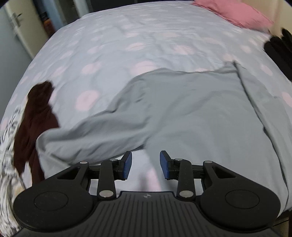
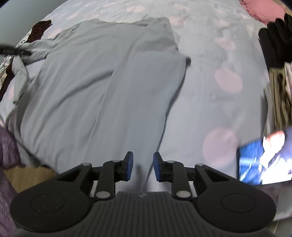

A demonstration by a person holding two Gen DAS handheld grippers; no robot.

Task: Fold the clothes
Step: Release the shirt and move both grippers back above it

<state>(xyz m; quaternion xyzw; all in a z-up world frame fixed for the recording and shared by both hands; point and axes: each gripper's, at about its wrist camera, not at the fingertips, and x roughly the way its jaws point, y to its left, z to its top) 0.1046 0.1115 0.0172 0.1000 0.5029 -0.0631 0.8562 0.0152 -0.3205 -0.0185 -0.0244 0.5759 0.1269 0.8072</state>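
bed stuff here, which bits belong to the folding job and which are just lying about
For the job:
- grey garment
- left tongs, open
- right tongs, open

Lying about:
- pink pillow
- dark maroon garment
- black clothes
- tablet screen

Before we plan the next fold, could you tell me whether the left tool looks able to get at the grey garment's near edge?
Probably yes: the left tool is open and holds nothing, and the grey garment lies just ahead with nothing between.
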